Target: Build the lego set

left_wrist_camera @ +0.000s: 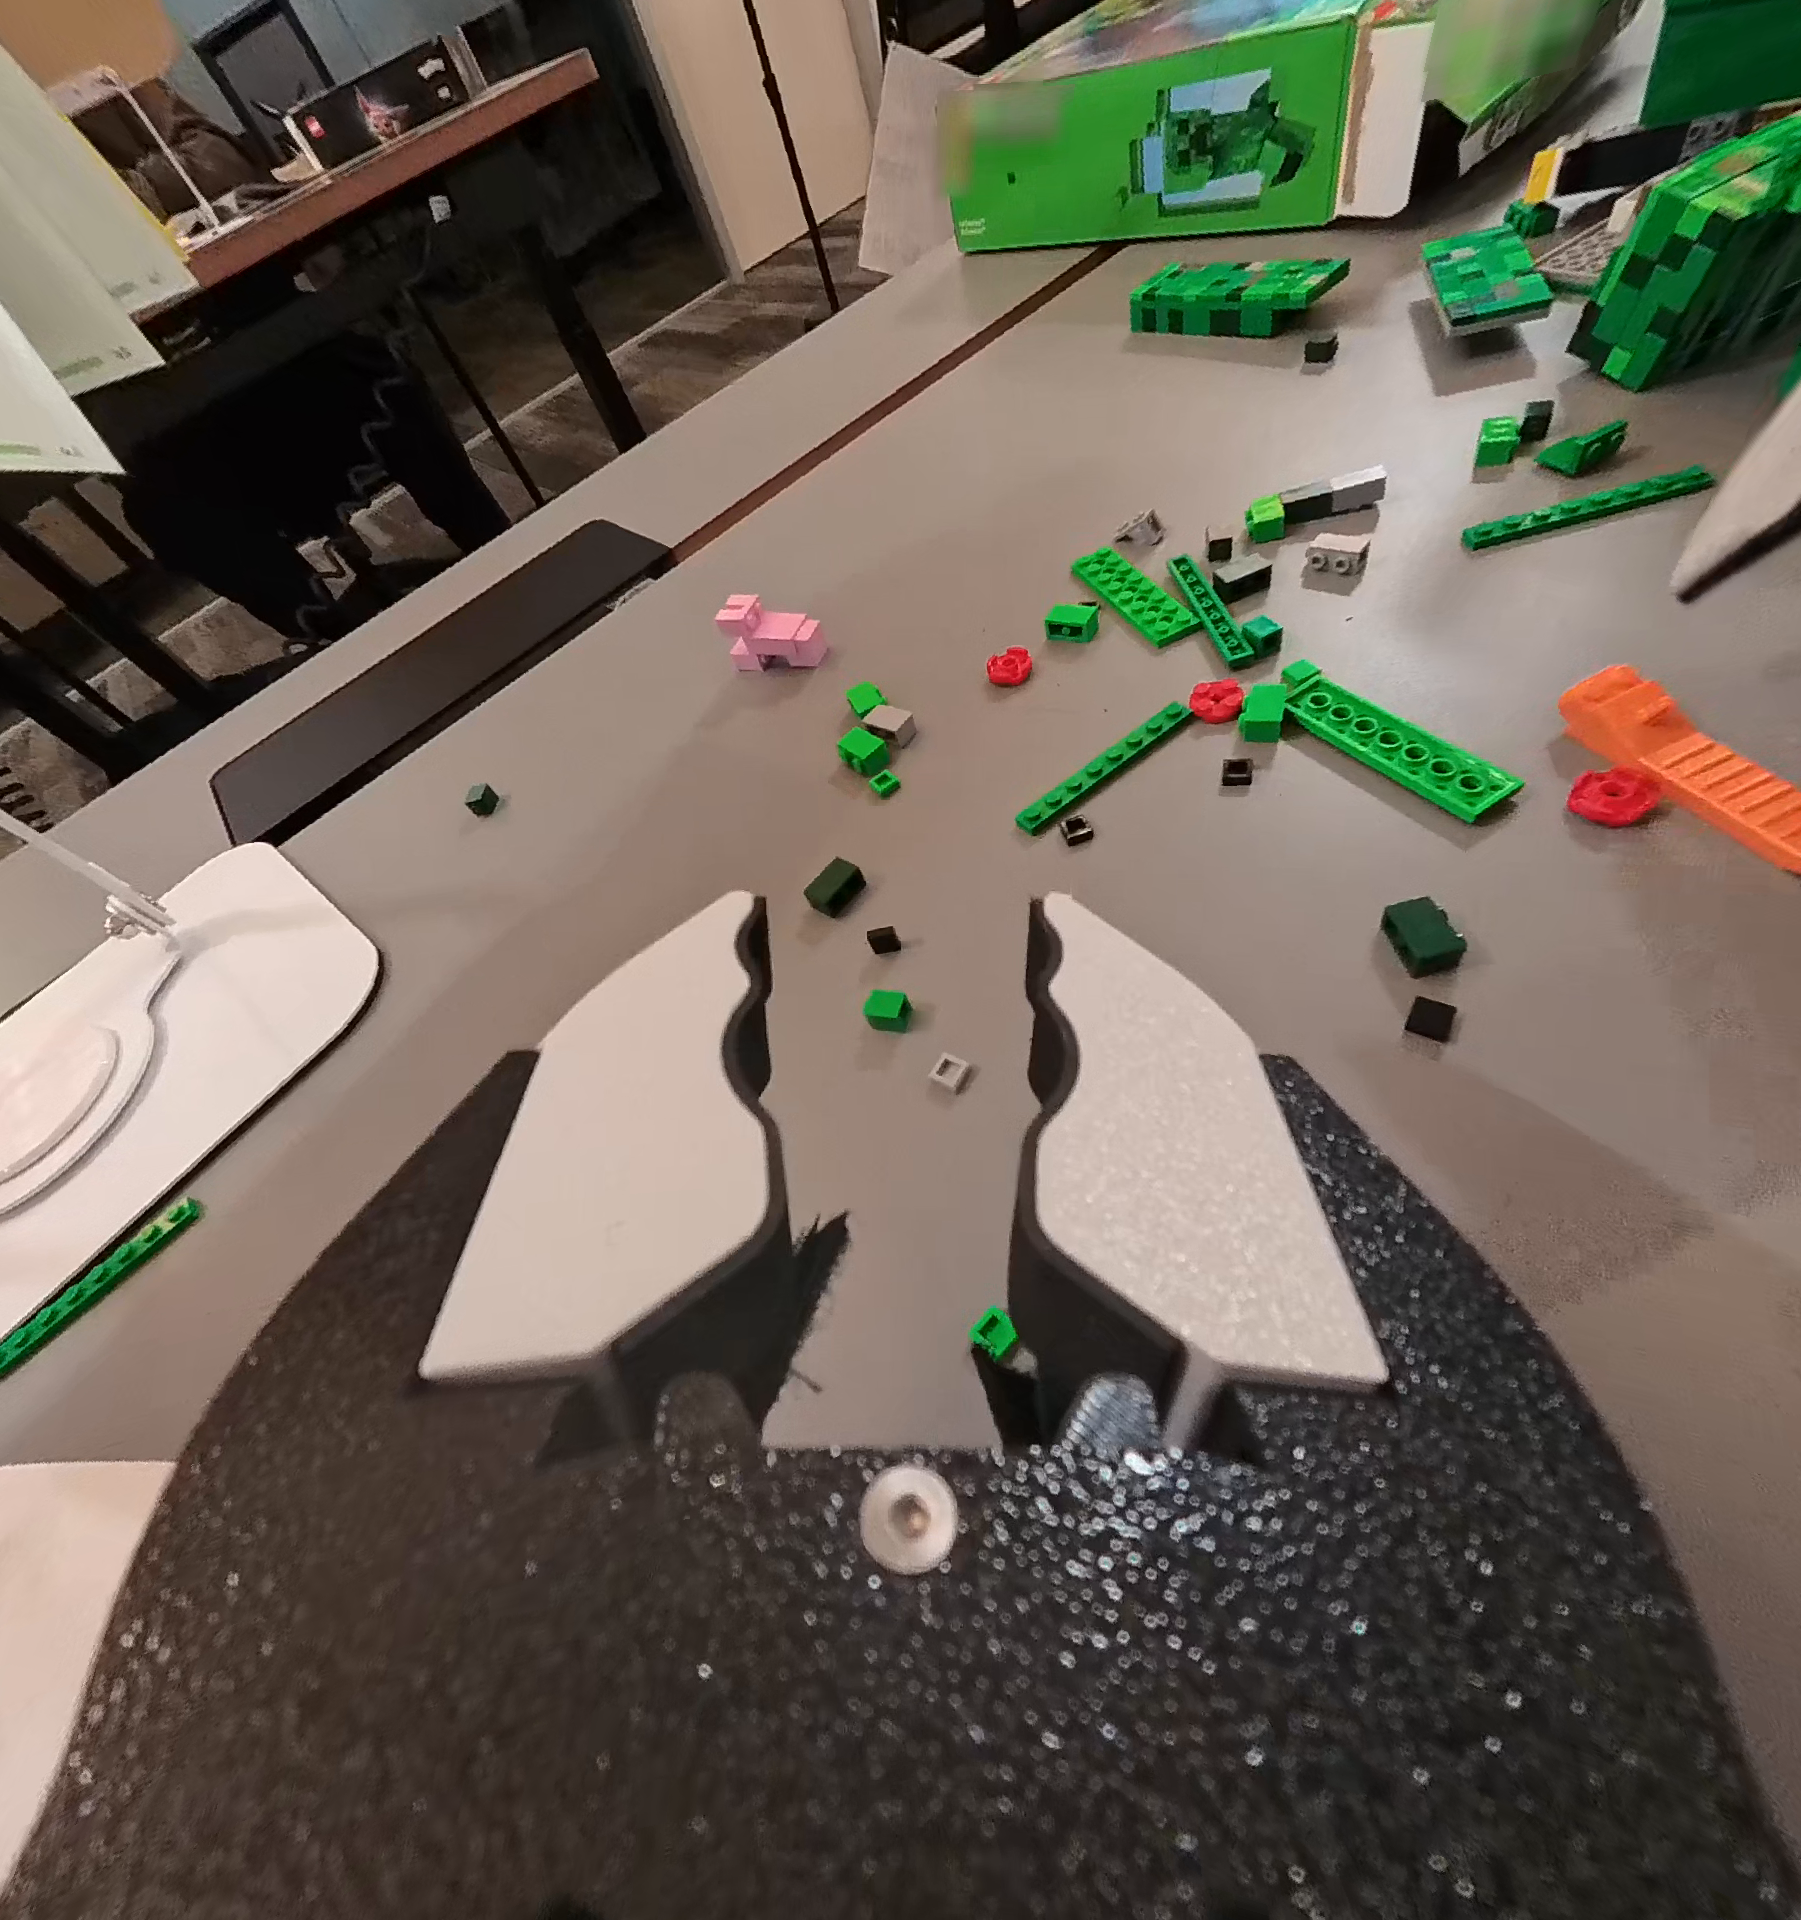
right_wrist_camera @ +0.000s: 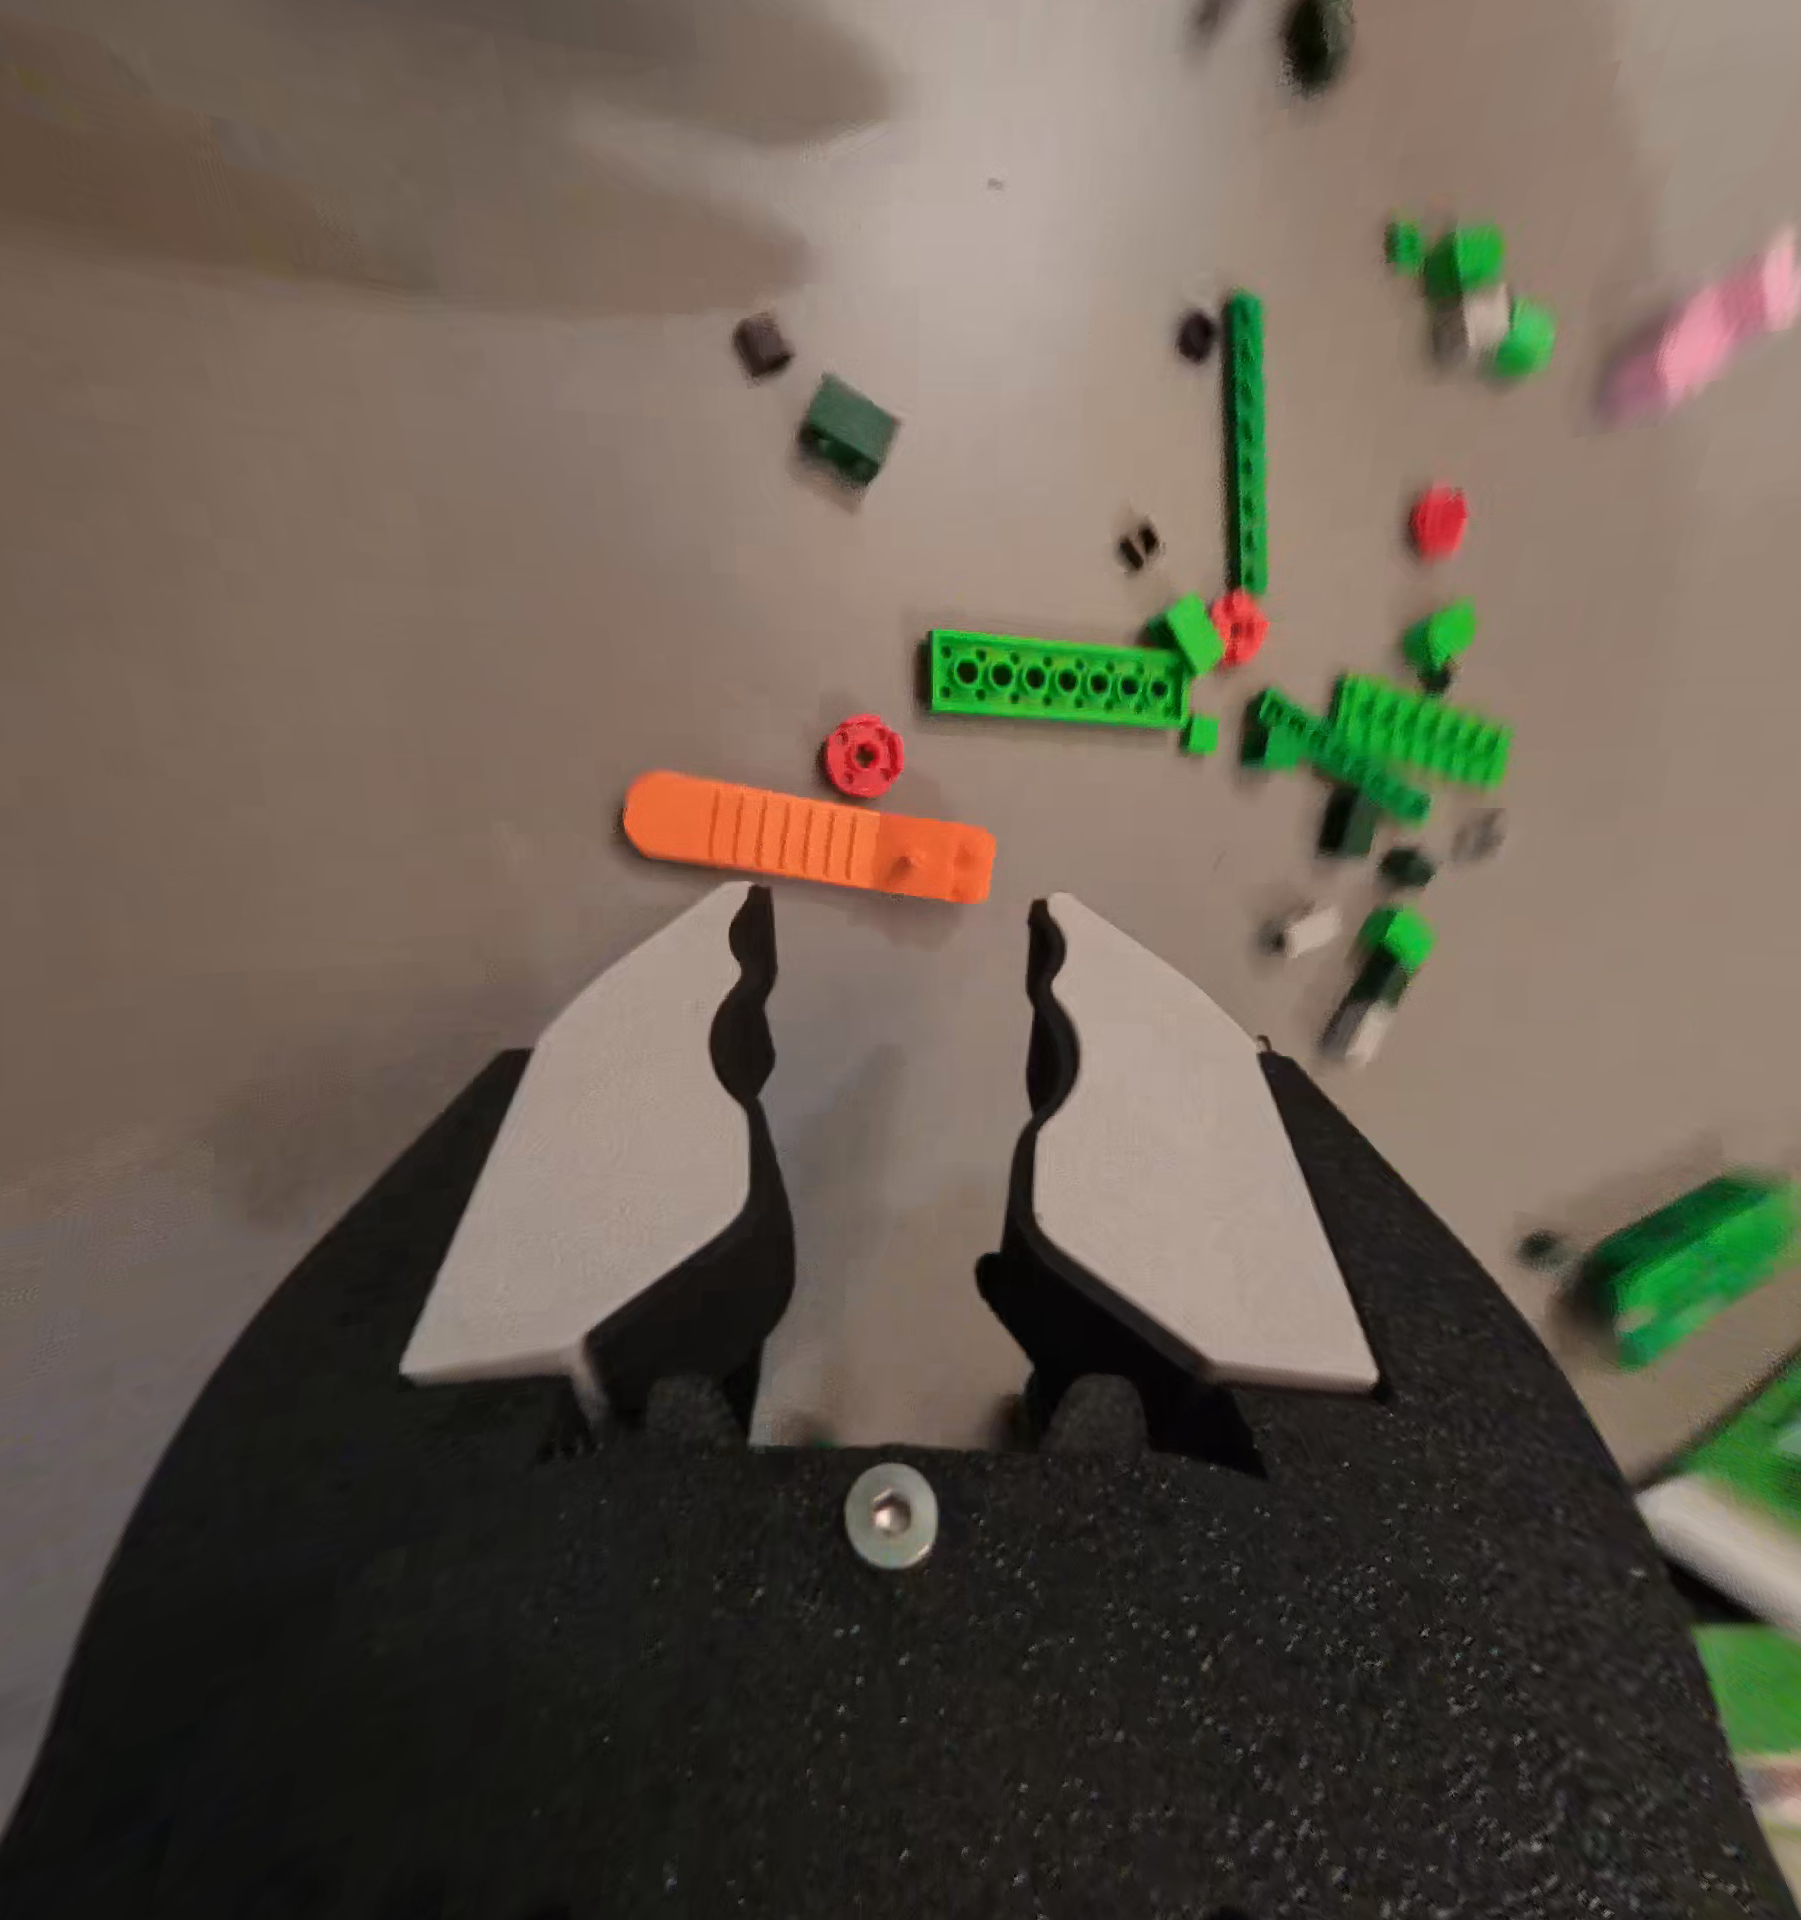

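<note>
The flat orange plastic brick separator (right_wrist_camera: 809,833) lies on the grey tabletop (right_wrist_camera: 356,623), long axis crosswise just beyond the empty, spread right gripper (right_wrist_camera: 891,902); the left gripper (left_wrist_camera: 896,904) hangs apart over loose green bricks (left_wrist_camera: 887,1009); the green cardboard box (left_wrist_camera: 1156,156) lies on its side.

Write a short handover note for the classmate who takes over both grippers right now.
Left hand-held gripper: open, empty, above small loose bricks.
Right hand-held gripper: open, empty, just short of the orange separator.
Loose green plates, red round pieces and a pink pig lie scattered on the table.
Done: a large green block build stands at the far right.
Left: the scattered pieces are not yet attached.
</note>
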A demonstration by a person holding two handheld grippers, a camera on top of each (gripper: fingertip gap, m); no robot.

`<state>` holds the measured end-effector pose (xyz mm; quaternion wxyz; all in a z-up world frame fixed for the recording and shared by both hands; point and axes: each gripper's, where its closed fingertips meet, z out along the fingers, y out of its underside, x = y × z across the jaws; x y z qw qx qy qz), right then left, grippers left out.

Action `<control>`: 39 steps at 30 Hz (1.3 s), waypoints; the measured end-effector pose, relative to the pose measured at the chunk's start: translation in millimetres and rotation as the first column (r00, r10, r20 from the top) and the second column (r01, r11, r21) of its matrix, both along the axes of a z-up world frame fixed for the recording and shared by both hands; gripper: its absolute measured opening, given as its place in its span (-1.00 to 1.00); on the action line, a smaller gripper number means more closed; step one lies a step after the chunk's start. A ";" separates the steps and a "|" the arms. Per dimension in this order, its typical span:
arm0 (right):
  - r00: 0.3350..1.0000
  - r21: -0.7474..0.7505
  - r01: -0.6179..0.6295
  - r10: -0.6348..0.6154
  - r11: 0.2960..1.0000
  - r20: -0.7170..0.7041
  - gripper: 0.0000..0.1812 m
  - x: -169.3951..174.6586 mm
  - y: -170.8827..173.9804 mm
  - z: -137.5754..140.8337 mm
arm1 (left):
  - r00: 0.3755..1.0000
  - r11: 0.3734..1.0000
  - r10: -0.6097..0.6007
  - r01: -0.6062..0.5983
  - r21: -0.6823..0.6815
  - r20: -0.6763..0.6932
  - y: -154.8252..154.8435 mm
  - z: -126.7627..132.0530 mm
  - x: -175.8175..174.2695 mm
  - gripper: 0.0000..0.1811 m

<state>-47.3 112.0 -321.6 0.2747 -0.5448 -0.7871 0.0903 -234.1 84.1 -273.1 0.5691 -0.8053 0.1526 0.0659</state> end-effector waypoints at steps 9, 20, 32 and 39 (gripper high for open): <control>0.644 0.074 -0.712 0.607 0.698 0.466 -0.57 0.2 15.3 -8.8 | 1.000 1.000 0.001 -0.001 0.012 -0.010 -0.5 3.8 0.0 -0.48; 0.507 -0.022 -0.779 0.649 0.627 0.568 -0.81 -1.7 13.5 -21.8 | 1.000 1.000 0.010 -0.010 -0.008 -0.024 0.6 -1.0 -2.7 -0.48; 0.790 -0.118 -0.292 0.309 0.949 0.530 -0.81 -17.0 -37.6 -10.2 | 0.917 0.918 -0.376 0.388 -0.080 0.132 -22.1 -2.4 61.0 -0.60; 0.840 -0.130 -0.155 0.200 0.979 0.504 -0.82 -32.4 -51.0 -14.8 | 0.889 0.842 -0.458 0.445 -0.305 0.032 -36.3 -42.5 75.8 -0.60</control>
